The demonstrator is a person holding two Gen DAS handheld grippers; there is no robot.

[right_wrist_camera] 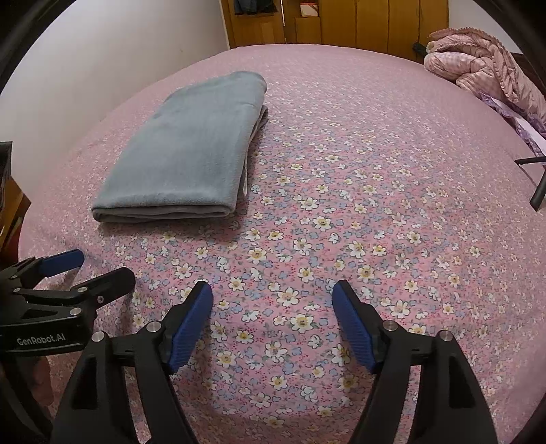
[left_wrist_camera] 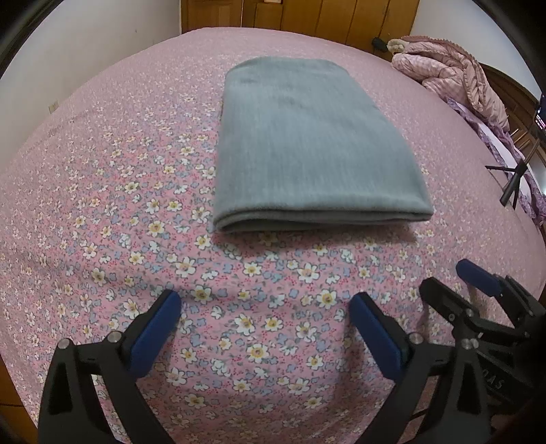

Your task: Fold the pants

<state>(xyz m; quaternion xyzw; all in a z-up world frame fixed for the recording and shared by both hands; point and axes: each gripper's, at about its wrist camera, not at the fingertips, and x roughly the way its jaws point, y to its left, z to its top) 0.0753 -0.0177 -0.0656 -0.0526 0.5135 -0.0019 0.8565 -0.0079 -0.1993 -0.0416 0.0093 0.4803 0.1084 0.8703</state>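
Grey pants [left_wrist_camera: 314, 143] folded flat (layered edges); both tongs [left_wrist_camera: 266, 304] [right_wrist_camera: 273, 293] spread, empty.

Folded pants [left_wrist_camera: 307, 143] sit on the bed [left_wrist_camera: 102, 205], at 12 o'clock from the left gripper [left_wrist_camera: 266, 304]; quilt [left_wrist_camera: 454, 75] heaped at 2 o'clock, far corner.

Ahead of the left claw [left_wrist_camera: 264, 305] lie folded pants [left_wrist_camera: 307, 147] in plain grey-blue, with a paler grey inner layer showing at the edge. The bed [left_wrist_camera: 102, 205] under both claws wears a pink sheet strewn with small white, yellow-centred and pale blue flowers. Each claw is black with blue pads [right_wrist_camera: 191, 328]. Far off to the right claw's [right_wrist_camera: 271, 293] right sits a pink checked quilt [right_wrist_camera: 484, 68]; beyond are wooden brown panels [right_wrist_camera: 375, 20].
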